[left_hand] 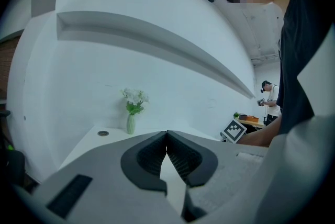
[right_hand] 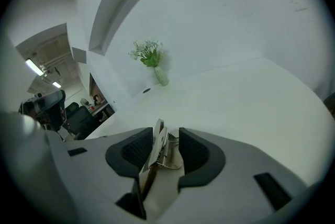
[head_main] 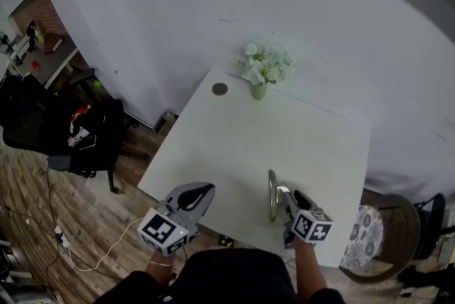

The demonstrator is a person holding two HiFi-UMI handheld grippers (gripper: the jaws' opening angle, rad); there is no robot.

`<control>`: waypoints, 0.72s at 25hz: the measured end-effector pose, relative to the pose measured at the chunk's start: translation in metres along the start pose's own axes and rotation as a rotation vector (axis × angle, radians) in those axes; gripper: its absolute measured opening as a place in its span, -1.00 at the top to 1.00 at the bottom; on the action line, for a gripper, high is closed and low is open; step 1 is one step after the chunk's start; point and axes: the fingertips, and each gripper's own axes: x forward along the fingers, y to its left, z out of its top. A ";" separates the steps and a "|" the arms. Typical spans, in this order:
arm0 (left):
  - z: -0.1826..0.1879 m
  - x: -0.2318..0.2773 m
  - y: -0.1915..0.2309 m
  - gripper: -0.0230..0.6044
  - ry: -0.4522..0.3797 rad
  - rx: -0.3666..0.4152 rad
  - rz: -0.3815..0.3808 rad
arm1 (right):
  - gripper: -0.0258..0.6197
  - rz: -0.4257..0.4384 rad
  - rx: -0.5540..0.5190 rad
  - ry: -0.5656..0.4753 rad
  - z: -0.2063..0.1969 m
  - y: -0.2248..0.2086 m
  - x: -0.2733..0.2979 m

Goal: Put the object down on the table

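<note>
**Flat metal object (right_hand: 157,145) on edge on the tabletop (head_main: 284,132), inside the released right gripper (right_hand: 166,136)**
The object stood upright near the tabletop's near edge, leaning on one pad, the other pad clear of it; right gripper jaws stood apart; left gripper (left_hand: 167,136) was clenched on nothing at the near edge; a vase of flowers (head_main: 261,69) stood at the far edge, well apart.

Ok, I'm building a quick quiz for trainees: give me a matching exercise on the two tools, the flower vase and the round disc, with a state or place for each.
1 left tool
2 right tool
3 flower vase
4 round disc

a stands upright, white blooms in it
b jaws apart, thin flat object between them
c lies flat near the table far corner
d jaws together, nothing between

Pairs: 1-d, 2-b, 3-a, 4-c
</note>
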 end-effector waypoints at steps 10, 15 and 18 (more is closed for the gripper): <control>0.000 -0.012 -0.006 0.93 -0.015 0.010 -0.011 | 0.86 -0.065 -0.284 -0.187 0.044 0.036 -0.051; -0.003 -0.017 -0.009 0.93 -0.013 0.018 -0.023 | 0.92 -0.068 -0.298 -0.246 0.055 0.051 -0.068; -0.005 -0.020 -0.009 0.93 -0.012 0.018 -0.029 | 0.92 -0.068 -0.294 -0.263 0.057 0.056 -0.075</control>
